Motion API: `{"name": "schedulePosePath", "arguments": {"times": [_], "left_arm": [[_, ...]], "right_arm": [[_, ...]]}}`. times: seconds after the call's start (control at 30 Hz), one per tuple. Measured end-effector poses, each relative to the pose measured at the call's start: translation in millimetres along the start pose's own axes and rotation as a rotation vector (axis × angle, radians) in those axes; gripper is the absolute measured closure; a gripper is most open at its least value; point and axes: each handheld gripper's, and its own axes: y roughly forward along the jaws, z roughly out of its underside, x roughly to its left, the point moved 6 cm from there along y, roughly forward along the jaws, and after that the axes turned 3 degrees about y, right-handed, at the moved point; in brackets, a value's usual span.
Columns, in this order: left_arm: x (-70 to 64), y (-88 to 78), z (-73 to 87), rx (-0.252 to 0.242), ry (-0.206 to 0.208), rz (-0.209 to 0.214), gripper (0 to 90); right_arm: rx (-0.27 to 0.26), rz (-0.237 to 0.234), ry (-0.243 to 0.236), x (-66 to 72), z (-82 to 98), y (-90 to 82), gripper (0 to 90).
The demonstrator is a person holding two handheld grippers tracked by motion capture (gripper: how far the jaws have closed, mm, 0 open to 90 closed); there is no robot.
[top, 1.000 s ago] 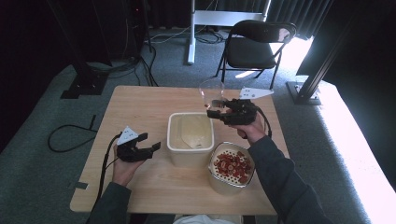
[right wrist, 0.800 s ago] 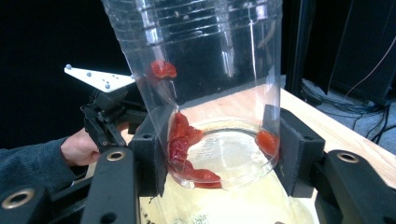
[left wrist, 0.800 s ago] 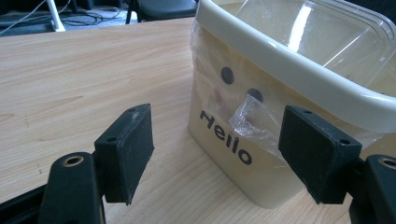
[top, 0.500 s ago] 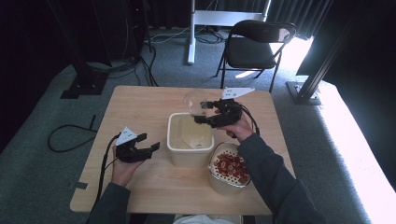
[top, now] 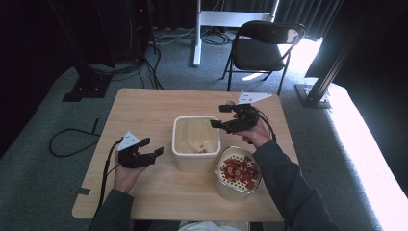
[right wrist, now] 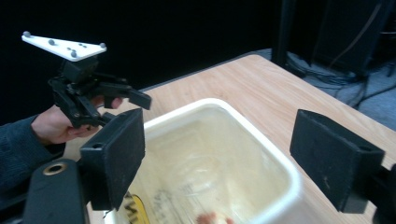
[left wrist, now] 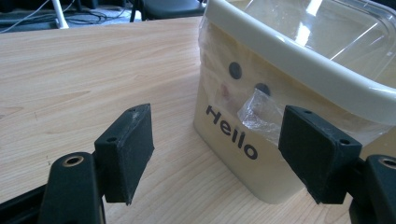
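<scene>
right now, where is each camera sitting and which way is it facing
High view: above the person's side, looking forward and down on the table; both forearms, left gripper and right gripper show.
Left gripper view: low on the tabletop, facing the Hello bin; its own open jaws show.
Right gripper view: above the bin's rim, facing back toward the person; own jaws, plus the left hand.
Shared: all three see the bin.

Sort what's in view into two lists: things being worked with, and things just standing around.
In play:
cream bin, lined with clear plastic
round container of red pieces
left gripper, jaws open beside the bin
right gripper, jaws open over the bin

Standing around:
folding chair
floor cables
</scene>
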Motion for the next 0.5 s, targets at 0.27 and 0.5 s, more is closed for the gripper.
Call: {"name": "schedulePosePath", "arguments": {"times": [0.27, 0.5], "left_arm": [[0.2, 1.3, 1.7, 0.002, -0.006, -0.003, 26.9], [1.8, 4.3, 7.8, 0.020, -0.011, -0.004, 26.9]], "right_arm": [[-0.030, 0.116, 0.072, -35.6, 22.9, -40.1, 23.9], [-0.006, 0.255, 0.161, -74.4, 59.4, -56.1, 30.3]]}}
